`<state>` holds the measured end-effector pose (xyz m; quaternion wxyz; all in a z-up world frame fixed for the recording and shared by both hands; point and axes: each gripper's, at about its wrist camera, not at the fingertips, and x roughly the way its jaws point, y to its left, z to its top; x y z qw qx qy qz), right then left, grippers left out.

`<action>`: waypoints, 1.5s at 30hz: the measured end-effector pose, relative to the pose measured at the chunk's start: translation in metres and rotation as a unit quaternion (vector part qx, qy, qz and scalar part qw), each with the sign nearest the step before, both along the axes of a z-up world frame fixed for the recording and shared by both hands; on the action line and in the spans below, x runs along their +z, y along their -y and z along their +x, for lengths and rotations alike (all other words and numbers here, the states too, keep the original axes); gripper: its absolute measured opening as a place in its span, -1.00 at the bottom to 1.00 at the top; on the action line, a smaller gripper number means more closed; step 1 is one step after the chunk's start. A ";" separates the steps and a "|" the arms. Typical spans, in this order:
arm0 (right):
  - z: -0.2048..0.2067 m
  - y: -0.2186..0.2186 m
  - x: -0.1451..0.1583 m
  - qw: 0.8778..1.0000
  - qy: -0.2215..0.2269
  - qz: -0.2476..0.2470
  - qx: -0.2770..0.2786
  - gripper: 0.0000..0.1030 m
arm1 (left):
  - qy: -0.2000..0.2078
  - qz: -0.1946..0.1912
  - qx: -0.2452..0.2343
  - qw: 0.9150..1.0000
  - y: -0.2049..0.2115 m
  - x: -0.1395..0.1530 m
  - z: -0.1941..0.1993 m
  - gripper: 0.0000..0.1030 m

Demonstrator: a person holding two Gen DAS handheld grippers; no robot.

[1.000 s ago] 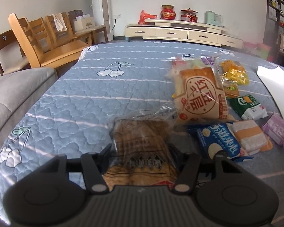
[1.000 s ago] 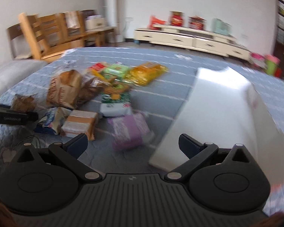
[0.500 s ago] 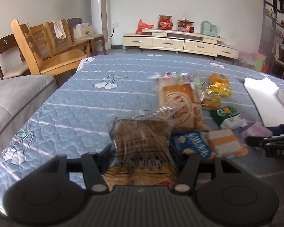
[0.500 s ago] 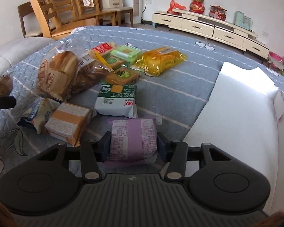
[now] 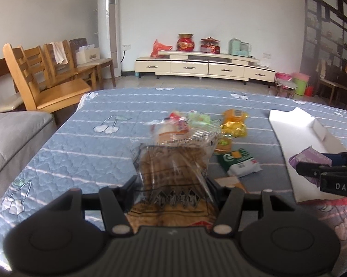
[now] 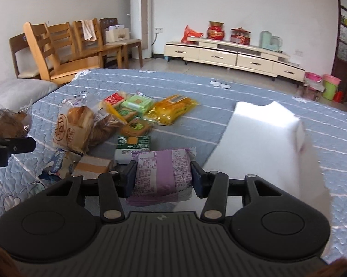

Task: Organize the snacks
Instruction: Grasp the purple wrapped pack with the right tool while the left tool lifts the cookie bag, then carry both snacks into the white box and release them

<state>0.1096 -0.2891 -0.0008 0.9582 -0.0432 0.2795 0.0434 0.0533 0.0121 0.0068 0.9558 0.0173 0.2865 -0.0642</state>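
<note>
My left gripper (image 5: 172, 184) is shut on a clear bag of brown bread (image 5: 173, 168) and holds it above the blue quilt; that bag also shows at the left edge of the right wrist view (image 6: 11, 121). My right gripper (image 6: 164, 175) is shut on a purple snack pack (image 6: 163, 170), lifted beside the white box (image 6: 263, 143). In the left wrist view the purple pack (image 5: 309, 159) hangs over the white box (image 5: 300, 127). The snack pile lies on the quilt: a bread loaf bag (image 6: 74, 127), a yellow pack (image 6: 173, 108), a green-white pack (image 6: 131, 143).
The blue quilted surface (image 5: 92, 143) spreads to the left of the pile. Wooden chairs (image 5: 46, 80) and a grey sofa (image 5: 9, 138) stand on the left. A low cream cabinet (image 5: 203, 67) is along the far wall.
My right gripper closed on the purple pack and lifted it toward the white box. My left gripper rose and drew back with the bread bag.
</note>
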 end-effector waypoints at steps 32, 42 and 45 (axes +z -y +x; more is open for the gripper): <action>-0.035 0.115 0.016 0.988 0.034 0.038 -0.148 0.14 | 0.018 -0.006 -0.117 0.993 0.100 0.037 -0.002 0.14; -0.034 0.130 0.024 0.987 0.051 0.045 -0.147 0.14 | 0.019 0.000 -0.153 0.988 0.146 0.044 0.014 0.14; -0.033 0.134 0.024 0.987 0.052 0.049 -0.147 0.14 | 0.020 0.000 -0.158 0.987 0.161 0.045 0.018 0.14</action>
